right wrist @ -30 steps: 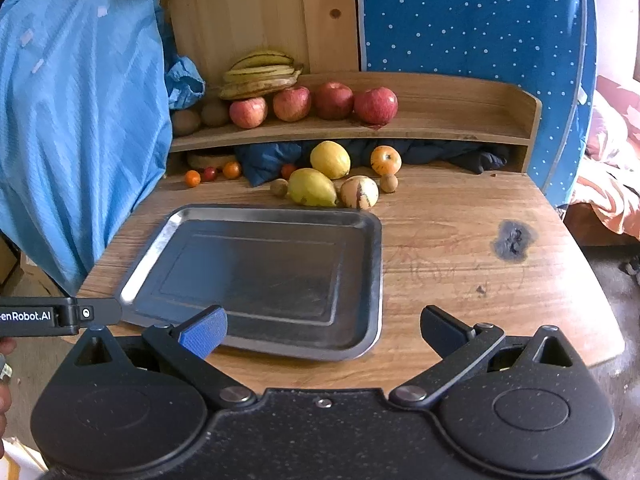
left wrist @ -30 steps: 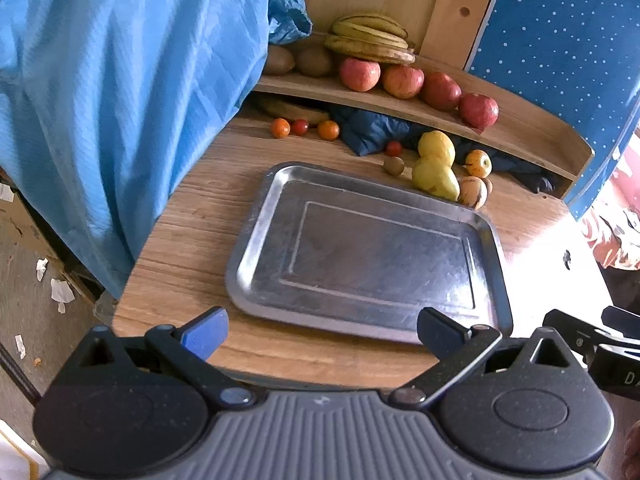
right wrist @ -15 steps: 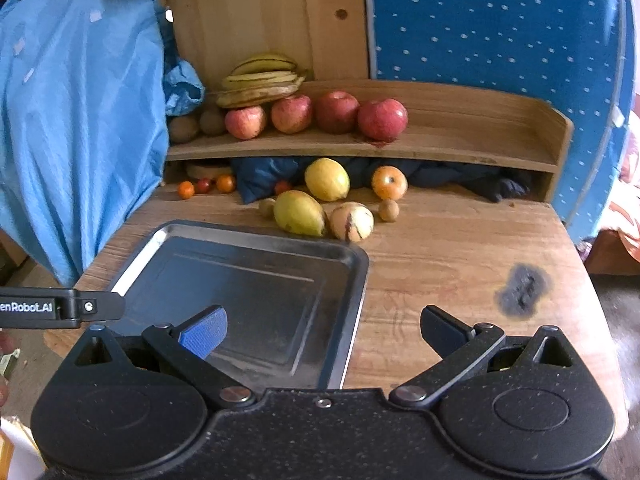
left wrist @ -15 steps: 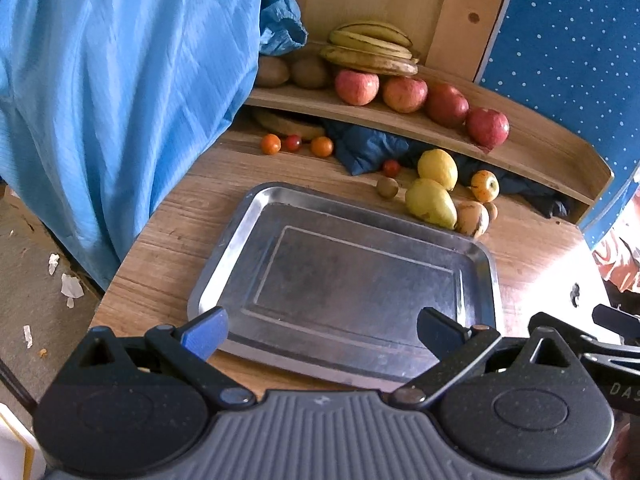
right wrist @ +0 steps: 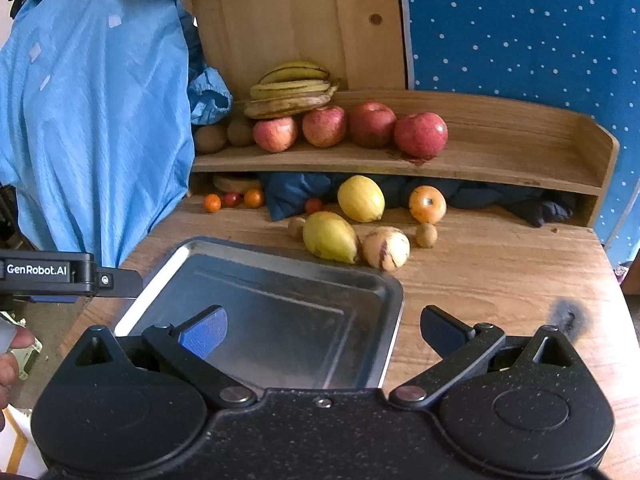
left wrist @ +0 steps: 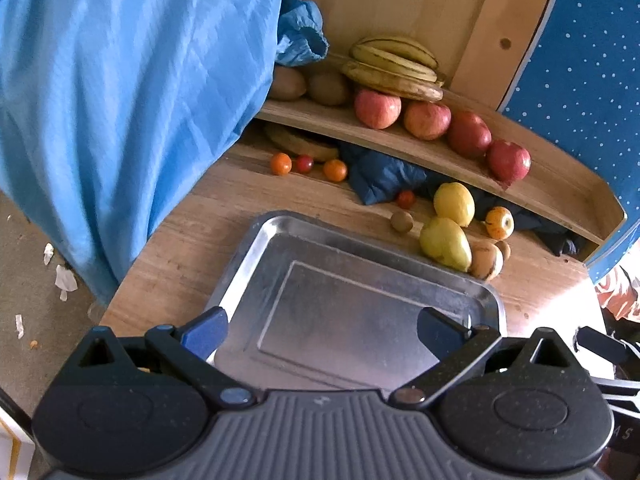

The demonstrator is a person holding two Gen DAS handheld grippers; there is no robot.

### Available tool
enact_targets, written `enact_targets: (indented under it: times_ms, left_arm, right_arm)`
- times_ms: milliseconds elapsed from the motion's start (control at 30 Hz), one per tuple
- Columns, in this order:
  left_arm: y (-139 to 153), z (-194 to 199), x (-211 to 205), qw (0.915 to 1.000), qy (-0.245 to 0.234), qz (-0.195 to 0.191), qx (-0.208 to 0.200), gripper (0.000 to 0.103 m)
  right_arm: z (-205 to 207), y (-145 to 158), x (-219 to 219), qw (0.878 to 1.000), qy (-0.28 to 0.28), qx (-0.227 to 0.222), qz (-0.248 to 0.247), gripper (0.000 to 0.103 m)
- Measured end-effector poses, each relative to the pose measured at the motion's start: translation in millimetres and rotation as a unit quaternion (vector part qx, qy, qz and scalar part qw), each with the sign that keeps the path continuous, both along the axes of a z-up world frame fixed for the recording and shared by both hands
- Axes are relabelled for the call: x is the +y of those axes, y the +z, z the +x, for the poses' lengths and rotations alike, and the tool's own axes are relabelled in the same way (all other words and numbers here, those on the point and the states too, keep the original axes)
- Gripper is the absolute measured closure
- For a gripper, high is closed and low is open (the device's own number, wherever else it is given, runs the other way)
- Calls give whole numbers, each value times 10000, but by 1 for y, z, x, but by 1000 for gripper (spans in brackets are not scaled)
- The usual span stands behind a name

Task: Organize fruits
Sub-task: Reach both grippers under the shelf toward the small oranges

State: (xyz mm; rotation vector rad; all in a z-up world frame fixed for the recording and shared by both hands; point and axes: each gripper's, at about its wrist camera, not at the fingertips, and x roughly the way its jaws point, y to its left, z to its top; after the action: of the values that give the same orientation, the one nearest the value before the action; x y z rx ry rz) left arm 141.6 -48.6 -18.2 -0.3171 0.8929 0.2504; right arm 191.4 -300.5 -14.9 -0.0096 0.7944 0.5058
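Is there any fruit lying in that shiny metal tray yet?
No, the rectangular silver metal tray holds nothing; the yellow-green pear-shaped fruit lies on the wooden table beyond it.

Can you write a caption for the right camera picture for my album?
Open right gripper over an empty tray, apples and bananas shelved behind.

Tray (right wrist: 280,312): on table (right wrist: 500,272), directly ahead of the right gripper (right wrist: 323,326). Loose fruits (right wrist: 352,224): on the table beyond the tray's far edge. Shelf (right wrist: 480,160): farther back, bearing apples (right wrist: 348,126); bananas (right wrist: 292,88) at their left.
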Motion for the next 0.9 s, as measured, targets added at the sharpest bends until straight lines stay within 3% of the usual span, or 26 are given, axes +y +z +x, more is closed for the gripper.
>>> enact_targets:
  times_ms: [467,700,900]
  left_arm:
    - [-18,86,67,9980,-525,-169,292,1]
    - [-34,127,92,9948,-788,-412,502,1]
    - [-50,166,99,9927,-934,-194,733,1]
  right_arm:
    - [38,-11,74,9996,235,-167,-82,0]
    - [61,-25,105,9996,197,56,-188,0]
    - [81,-34,123,9990,29,4,-457,0]
